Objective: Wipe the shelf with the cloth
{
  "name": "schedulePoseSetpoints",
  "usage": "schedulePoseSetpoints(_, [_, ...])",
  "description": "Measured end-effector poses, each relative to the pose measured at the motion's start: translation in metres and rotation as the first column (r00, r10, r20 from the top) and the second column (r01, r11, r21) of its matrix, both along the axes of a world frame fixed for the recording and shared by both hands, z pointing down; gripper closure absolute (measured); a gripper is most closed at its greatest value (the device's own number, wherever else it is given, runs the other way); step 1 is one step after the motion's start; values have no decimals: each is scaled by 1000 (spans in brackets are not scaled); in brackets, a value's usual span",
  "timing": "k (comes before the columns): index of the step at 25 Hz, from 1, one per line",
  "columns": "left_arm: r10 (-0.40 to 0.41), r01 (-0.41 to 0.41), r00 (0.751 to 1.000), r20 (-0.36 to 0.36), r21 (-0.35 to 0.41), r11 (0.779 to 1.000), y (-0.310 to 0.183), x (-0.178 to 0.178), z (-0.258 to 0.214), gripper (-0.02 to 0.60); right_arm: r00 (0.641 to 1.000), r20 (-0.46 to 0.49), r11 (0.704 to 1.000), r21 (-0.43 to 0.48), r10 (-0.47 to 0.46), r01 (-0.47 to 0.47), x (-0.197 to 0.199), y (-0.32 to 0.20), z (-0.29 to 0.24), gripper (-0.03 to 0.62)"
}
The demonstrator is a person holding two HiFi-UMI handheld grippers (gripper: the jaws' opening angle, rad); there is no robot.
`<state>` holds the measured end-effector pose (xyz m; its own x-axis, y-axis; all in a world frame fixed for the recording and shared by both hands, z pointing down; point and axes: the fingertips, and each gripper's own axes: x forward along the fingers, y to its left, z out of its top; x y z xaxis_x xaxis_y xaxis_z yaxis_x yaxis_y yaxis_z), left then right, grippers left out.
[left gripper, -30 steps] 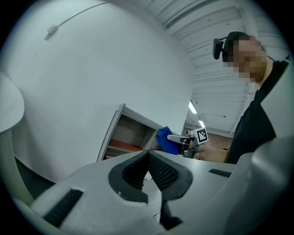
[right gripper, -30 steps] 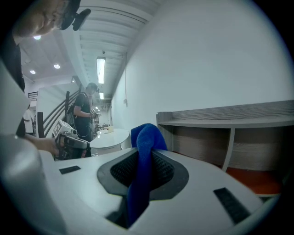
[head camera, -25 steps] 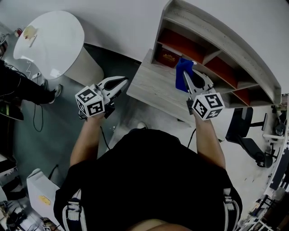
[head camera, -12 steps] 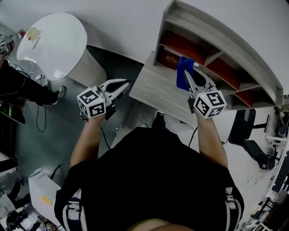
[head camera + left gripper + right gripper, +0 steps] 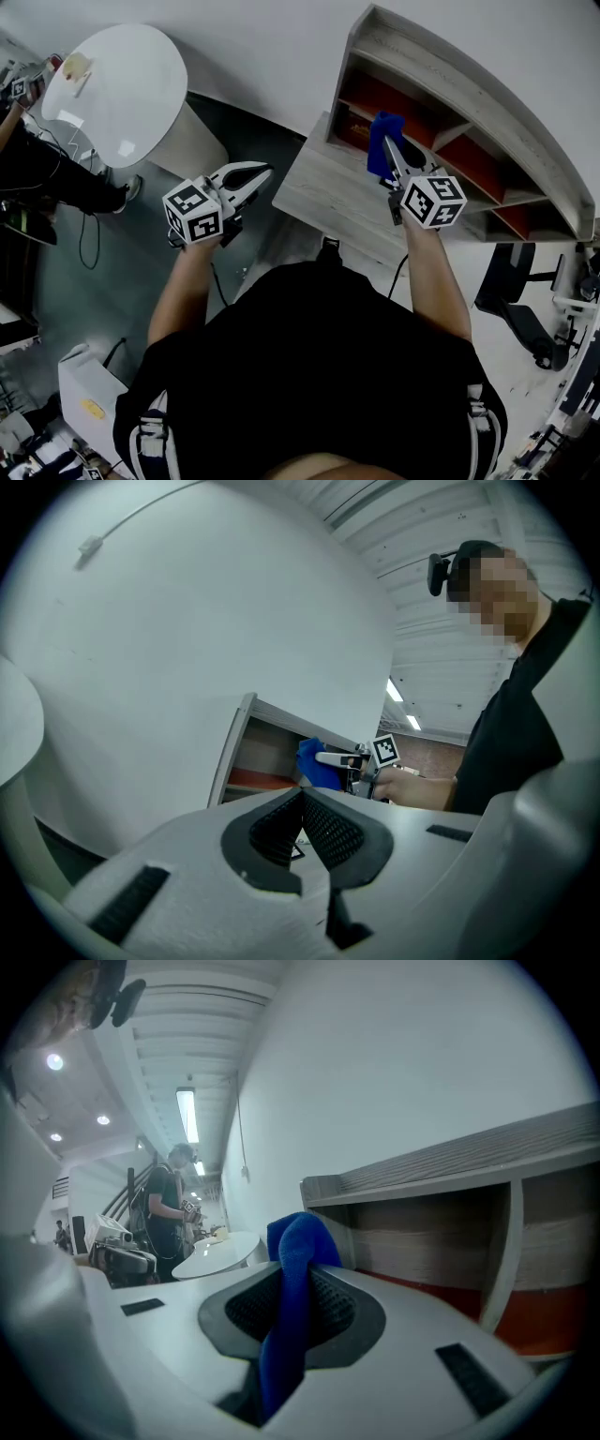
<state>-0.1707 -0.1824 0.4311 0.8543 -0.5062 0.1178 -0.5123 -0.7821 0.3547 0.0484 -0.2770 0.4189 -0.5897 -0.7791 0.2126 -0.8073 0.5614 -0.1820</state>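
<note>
Because wiping comes next, our right gripper [image 5: 390, 148] clamps the soft blue cloth [image 5: 377, 150], with the grey wooden shelf [image 5: 450, 89] just ahead; our left gripper [image 5: 262, 172], jaws together and empty, waits well left.

The cloth [image 5: 377, 155] is coloured deep blue. The shelf [image 5: 450, 84] is finished in pale grey wood grain, and its compartment floors are coloured red-orange. The left hand-held gripper [image 5: 258, 172] and the right hand-held gripper [image 5: 390, 148] are moulded in white and fitted with black ribbed pads [image 5: 328, 832]; their cubes are patterned with black-and-white square markers. The round table [image 5: 117, 89] is finished in white.
</note>
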Motion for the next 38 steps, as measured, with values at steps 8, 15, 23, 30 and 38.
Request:
schedulePoseSetpoints(8, [-23,23,1000,8,-10,1000,-25,-5,4,565,1000,-11,1000,-29,9,-9,-5,-46,16,534])
schedulePoseSetpoints(15, [-41,41,999,-5,-63,997,-36,2,20,565,999,-48,998,-62,7,-10,-14,-89,36,533])
schedulePoseSetpoints(23, [-9,10,1000,3,-99,995,-41,22,40,565,991,-125,994,-94,47,-59,-18,-138,63,534])
schedulePoseSetpoints(30, [-25,23,1000,-18,-121,992,-53,21,40,565,979,-192,987,-128,72,-98,-13,-171,83,534])
schedulePoseSetpoints(38, [-25,22,999,-21,-140,990,-68,26,49,565,934,-352,990,-95,68,-108,-23,-208,101,534])
